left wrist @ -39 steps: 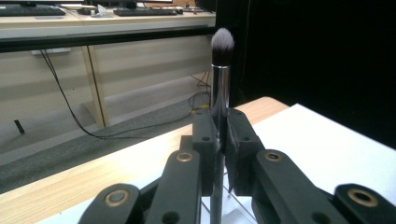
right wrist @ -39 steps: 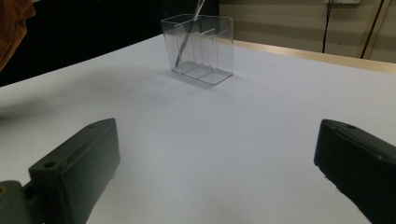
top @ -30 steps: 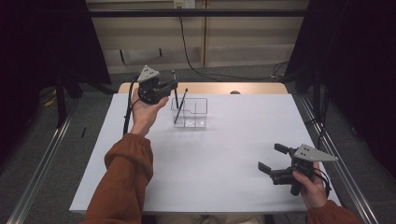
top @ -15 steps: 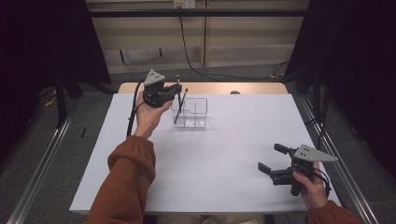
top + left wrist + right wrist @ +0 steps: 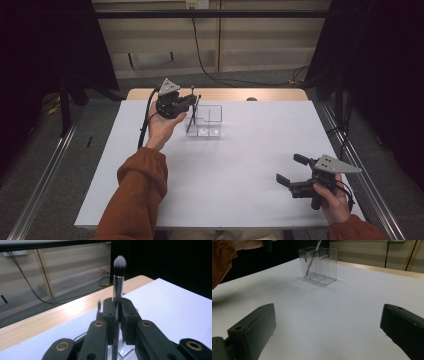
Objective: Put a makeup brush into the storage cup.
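Left gripper (image 5: 117,322) lower, brush (image 5: 119,277) base hidden

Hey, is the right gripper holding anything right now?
No, in the right gripper view the right gripper has its fingers spread wide apart with only bare white table between them.

A black cable (image 5: 210,65) trails across the grey floor (image 5: 280,80).

White table (image 5: 225,175) with wooden far edge, beige panelled wall (image 5: 260,35), grey floor (image 5: 35,150), black curtains (image 5: 45,45), trailing black cable (image 5: 210,65)
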The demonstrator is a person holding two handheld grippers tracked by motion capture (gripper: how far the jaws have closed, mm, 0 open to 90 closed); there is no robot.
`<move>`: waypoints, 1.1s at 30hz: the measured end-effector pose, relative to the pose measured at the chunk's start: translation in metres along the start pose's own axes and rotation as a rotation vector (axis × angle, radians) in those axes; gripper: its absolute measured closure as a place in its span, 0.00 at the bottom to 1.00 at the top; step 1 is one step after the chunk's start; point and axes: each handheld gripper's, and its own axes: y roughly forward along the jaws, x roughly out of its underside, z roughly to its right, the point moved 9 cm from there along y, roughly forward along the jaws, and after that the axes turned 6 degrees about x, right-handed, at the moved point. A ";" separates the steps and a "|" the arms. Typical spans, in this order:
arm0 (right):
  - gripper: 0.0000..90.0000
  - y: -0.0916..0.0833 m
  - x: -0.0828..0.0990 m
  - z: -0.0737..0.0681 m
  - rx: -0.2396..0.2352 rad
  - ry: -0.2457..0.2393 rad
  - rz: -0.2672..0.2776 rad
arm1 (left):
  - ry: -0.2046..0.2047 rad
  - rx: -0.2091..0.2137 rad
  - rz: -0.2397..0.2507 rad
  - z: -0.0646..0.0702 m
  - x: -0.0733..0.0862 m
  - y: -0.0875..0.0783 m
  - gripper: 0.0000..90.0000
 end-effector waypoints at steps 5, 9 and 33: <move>0.00 0.000 0.000 0.000 0.001 0.000 0.002 | -0.006 -0.001 -0.004 -0.001 0.003 0.002 0.93; 0.00 0.000 0.000 0.000 0.000 0.000 0.002 | -0.013 -0.009 -0.012 -0.003 0.006 0.003 0.93; 0.00 0.000 0.000 0.000 -0.003 0.000 0.000 | -0.039 -0.033 -0.014 -0.008 0.016 0.006 0.78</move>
